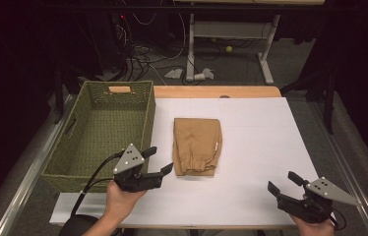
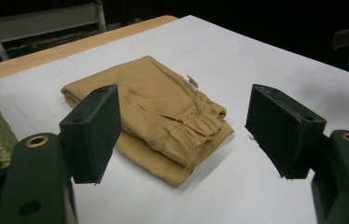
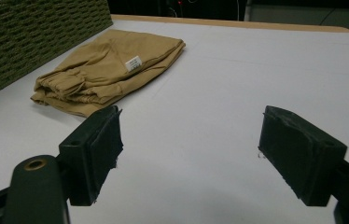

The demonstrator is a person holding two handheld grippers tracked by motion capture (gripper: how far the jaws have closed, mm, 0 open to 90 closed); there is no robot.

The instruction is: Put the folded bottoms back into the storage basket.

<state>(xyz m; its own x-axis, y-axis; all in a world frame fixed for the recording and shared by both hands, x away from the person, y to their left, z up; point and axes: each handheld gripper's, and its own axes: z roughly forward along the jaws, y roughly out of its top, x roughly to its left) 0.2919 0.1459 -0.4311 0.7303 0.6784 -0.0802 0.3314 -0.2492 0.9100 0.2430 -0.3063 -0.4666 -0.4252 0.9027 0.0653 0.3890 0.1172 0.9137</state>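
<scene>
In the high view, folded tan trousers (image 1: 197,146) are seen lying flat on the white sheet (image 1: 260,147), just right of the green woven basket (image 1: 104,130), their long axis running near to far and the gathered waistband at the near end. The left gripper (image 1: 155,160) is held spread wide just near-left of that waistband; the right gripper (image 1: 283,183), also spread wide and empty, is kept well apart at the near right. In the left gripper view, the trousers (image 2: 156,112) are framed between the jaws, so the pile would probably best be taken low at the waistband, through all layers, to keep the fold. In the right gripper view, the trousers (image 3: 107,70) lie far left beside the basket (image 3: 32,37), label upward.
</scene>
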